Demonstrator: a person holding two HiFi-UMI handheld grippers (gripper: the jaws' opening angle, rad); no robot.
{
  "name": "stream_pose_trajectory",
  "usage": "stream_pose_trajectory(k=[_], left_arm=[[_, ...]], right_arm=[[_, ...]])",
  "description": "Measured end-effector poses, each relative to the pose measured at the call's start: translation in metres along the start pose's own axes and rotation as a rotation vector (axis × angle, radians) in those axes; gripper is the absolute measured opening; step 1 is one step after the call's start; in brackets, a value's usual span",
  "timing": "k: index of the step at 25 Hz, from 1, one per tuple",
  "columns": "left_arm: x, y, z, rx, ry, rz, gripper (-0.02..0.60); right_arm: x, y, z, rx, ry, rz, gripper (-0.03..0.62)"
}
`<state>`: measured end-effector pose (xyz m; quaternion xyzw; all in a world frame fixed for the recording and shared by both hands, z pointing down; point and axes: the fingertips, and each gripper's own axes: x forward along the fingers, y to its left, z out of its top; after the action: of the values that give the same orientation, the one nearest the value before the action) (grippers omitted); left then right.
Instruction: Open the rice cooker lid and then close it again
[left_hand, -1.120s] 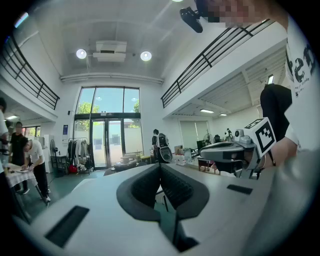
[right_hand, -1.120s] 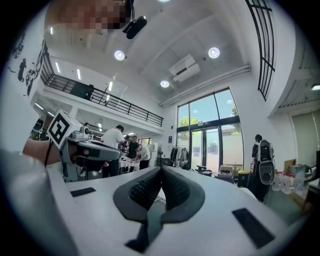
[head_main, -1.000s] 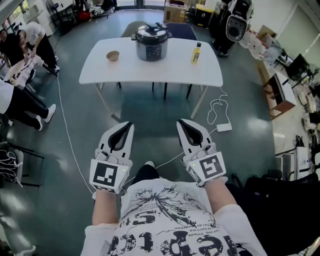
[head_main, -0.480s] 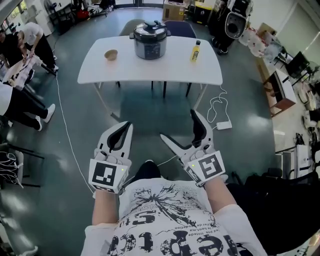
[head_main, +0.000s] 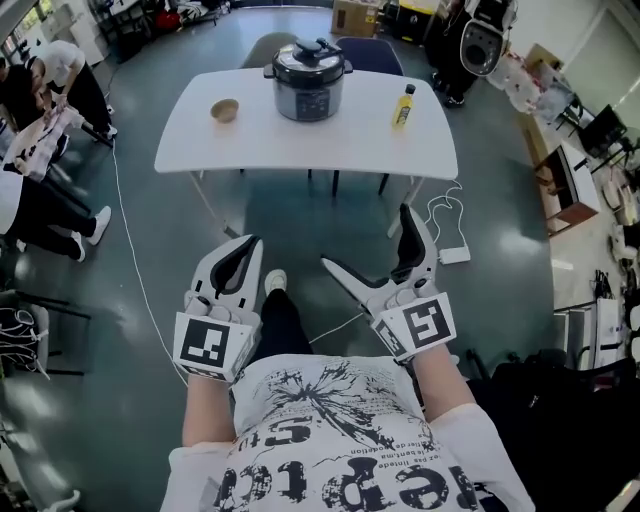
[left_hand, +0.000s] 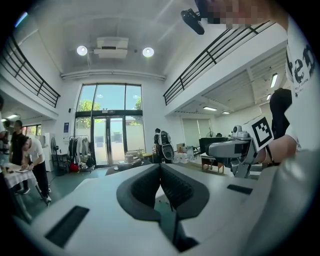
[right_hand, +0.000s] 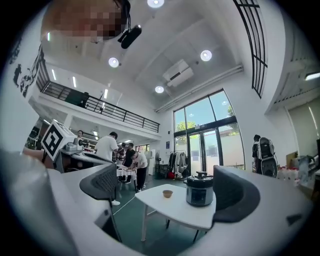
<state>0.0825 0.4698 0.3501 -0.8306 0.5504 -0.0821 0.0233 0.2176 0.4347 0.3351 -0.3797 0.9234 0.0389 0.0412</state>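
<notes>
We hold: left gripper (head_main: 246, 248), jaws together, empty; right gripper (head_main: 366, 238), jaws opening wide, empty. Rice cooker (head_main: 309, 80) lidded, on surface (head_main: 300, 145).

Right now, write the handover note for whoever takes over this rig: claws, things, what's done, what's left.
Left claw: shut, empty.
Right claw: jaws opening, wide apart, nothing between them.
Rice cooker: lid on. It stands at the far side of the white table, between a small bowl and a yellow bottle. The table is across the floor, apart from both claws.
Done: nothing yet.
Left: walk up, open the lid, close it again.
</notes>
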Motion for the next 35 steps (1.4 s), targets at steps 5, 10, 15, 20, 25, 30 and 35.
stream_pose_trajectory(k=[5, 10, 15, 20, 25, 30, 35], left_arm=[[0.058, 0.066, -0.001, -0.013, -0.041, -0.011, 0.014], [0.142, 0.169, -0.005, 0.006, 0.011, -0.058, 0.014], [0.223, 0.287, 0.015, -0.027, -0.06, -0.102, 0.014], [0.29, 0.374, 0.006, -0.037, -0.062, -0.145, 0.014], [0.339, 0.421, 0.005, -0.038, -0.07, -0.166, 0.014], [0.391, 0.442, 0.005, -0.033, -0.067, -0.174, 0.014], [0.448, 0.454, 0.014, -0.046, -0.099, -0.178, 0.014]], right_arm=[[0.082, -0.025, -0.02, 0.001, 0.027, -0.009, 0.598], [0.208, -0.064, -0.032, 0.004, 0.058, -0.043, 0.598], [0.35, -0.097, -0.035, 0.005, 0.089, -0.083, 0.598], [0.456, -0.127, -0.047, -0.013, 0.12, -0.122, 0.598], [0.521, -0.154, -0.069, 0.005, 0.217, -0.127, 0.597], [0.561, -0.197, -0.082, 0.02, 0.23, -0.145, 0.597], [0.603, -0.245, -0.1, 0.015, 0.3, -0.083, 0.597]])
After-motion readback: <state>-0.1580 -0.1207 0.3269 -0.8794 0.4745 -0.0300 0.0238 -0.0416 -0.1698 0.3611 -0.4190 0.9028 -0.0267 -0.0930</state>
